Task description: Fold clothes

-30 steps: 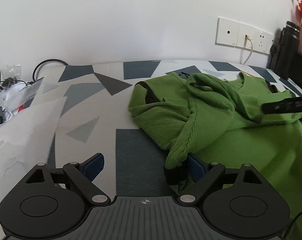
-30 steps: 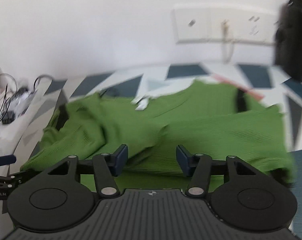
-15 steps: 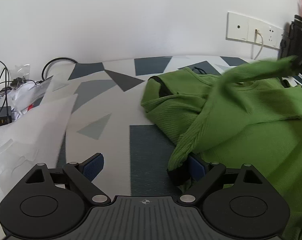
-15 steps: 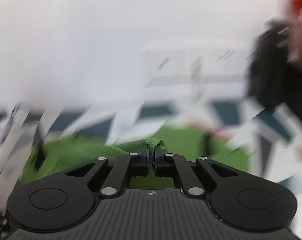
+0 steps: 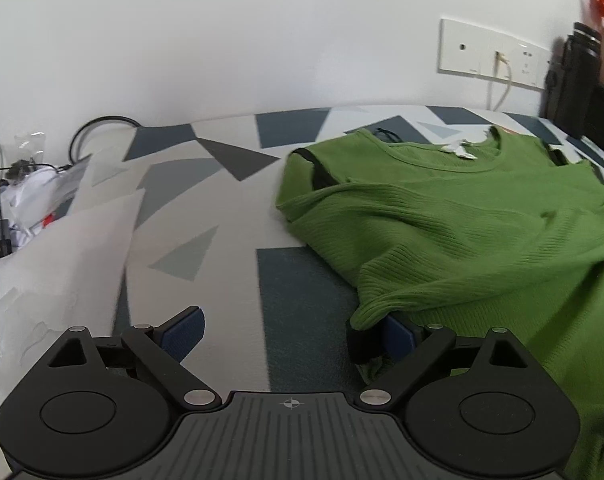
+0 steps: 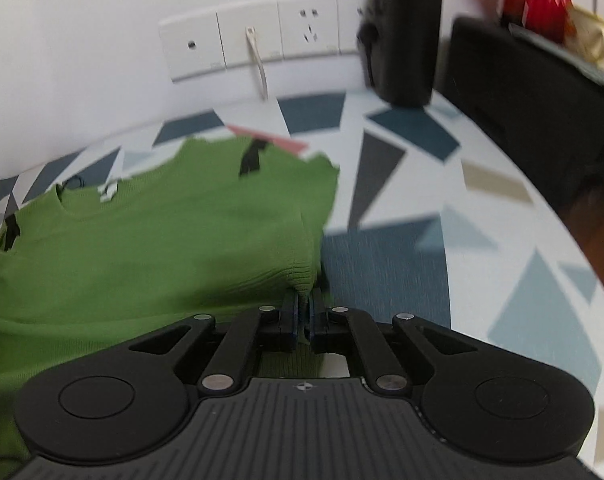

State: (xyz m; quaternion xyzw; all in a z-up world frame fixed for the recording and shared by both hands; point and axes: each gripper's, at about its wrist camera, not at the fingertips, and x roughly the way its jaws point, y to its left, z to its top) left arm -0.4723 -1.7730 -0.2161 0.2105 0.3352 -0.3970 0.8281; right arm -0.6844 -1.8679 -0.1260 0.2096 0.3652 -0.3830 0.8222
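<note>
A green ribbed sweater (image 5: 442, 232) with black trim lies on the patterned tablecloth (image 5: 222, 200), neckline toward the wall. My left gripper (image 5: 290, 330) stands wide open at the sweater's near left corner. A sleeve end with a black cuff (image 5: 362, 346) hangs against the inside of its right finger, and nothing is pinched. In the right wrist view my right gripper (image 6: 302, 314) is shut on a fold of the sweater (image 6: 162, 240) at its right side, and the cloth stretches away to the left.
A socket panel (image 6: 254, 40) with a white cable is on the wall behind. A black flask (image 6: 406, 32) and a black box (image 6: 534, 100) stand at the back right. Cables and plastic bags (image 5: 6, 184) and a white sheet (image 5: 62, 260) lie at the left.
My right gripper closed on the sweater's fabric and carried it to the right, spreading the bunched sweater out flatter. The left gripper stayed open in about the same place.
</note>
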